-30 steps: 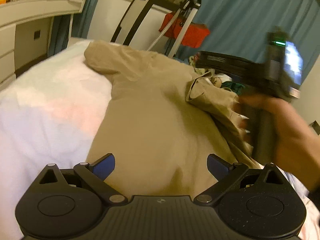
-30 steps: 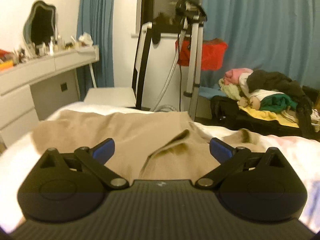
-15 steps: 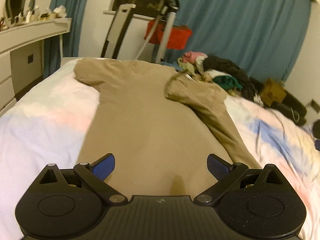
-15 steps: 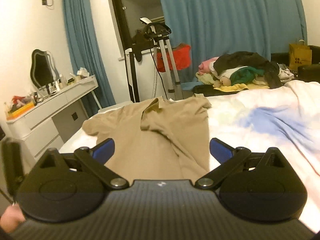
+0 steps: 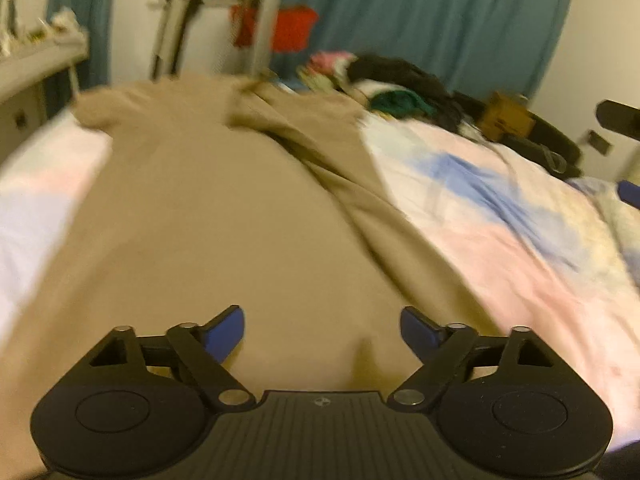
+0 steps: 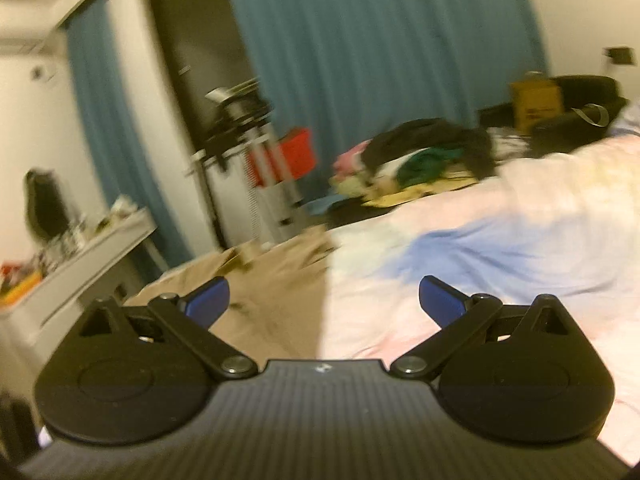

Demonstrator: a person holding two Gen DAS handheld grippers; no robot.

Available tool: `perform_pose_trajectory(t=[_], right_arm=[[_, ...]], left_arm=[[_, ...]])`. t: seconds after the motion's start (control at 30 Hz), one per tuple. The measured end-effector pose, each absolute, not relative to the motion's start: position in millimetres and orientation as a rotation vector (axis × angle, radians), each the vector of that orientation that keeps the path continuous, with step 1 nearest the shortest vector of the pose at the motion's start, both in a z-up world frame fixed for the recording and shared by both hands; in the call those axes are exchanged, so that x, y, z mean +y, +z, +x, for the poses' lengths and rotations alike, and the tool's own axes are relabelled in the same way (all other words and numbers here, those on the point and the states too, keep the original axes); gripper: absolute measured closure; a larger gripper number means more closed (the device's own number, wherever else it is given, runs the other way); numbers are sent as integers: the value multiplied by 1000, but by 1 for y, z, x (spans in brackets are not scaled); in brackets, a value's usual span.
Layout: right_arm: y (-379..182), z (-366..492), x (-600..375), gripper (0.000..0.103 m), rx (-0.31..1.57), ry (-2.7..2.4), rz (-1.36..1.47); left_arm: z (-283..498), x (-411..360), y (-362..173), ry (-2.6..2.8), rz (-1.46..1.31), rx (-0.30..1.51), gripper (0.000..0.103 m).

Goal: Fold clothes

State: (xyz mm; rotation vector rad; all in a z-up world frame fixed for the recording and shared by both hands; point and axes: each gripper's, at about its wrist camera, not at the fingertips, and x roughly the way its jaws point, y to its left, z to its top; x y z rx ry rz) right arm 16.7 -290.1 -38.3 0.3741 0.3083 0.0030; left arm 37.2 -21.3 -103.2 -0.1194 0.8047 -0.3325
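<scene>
A beige shirt (image 5: 224, 216) lies flat on the bed, collar at the far end, with its right side and sleeve (image 5: 320, 152) folded in over the body. My left gripper (image 5: 322, 332) hovers just over the shirt's near end. Its jaws are closing, the blue pads (image 5: 224, 334) still apart, with only flat cloth below them and nothing pinched. In the right wrist view my right gripper (image 6: 325, 300) stands open over the shirt's right edge (image 6: 280, 288), where it meets the bedsheet (image 6: 500, 240). Both views are blurred by motion.
A pastel pink, blue and white sheet (image 5: 500, 216) covers the bed. A pile of loose clothes (image 6: 424, 160) sits beyond the far end. A tripod with a red bag (image 6: 280, 156) stands by the blue curtain (image 6: 380, 40). A white dresser (image 6: 80, 264) is at the left.
The right gripper and hand let go of the folded sleeve and drew back to the right. My left gripper's jaws have narrowed, and it slid along the shirt's near end.
</scene>
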Motion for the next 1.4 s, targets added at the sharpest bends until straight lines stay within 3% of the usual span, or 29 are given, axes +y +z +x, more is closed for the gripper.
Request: perform_pose_trajectory(t=[0.17, 0.27, 0.37, 0.57, 0.63, 0.7, 0.73, 1.1, 1.4], right_arm=[[-48, 11, -340, 0, 280, -91, 511], [-58, 13, -358, 0, 291, -127, 576], [-65, 15, -369, 0, 296, -138, 612], [-75, 20, -379, 0, 322, -123, 666], [-78, 22, -379, 0, 332, -120, 670], [-80, 24, -379, 0, 340, -116, 674], [-80, 24, -380, 0, 342, -115, 678], [-83, 31, -368, 0, 392, -84, 685], [-84, 45, -326, 0, 484, 30, 598]], left_arm=[[19, -80, -104, -508, -152, 869, 36], [10, -116, -110, -614, -156, 890, 38], [4, -150, -124, -695, -135, 918, 49], [0, -188, -163, -720, 49, 945, 49], [-8, -195, -169, -721, 147, 886, 60], [-15, -195, -170, -712, 194, 857, 95], [-16, -191, -168, -709, 191, 855, 98], [-31, -42, -87, -678, -233, 831, 99], [-36, 79, -108, -437, -567, 1034, 99]])
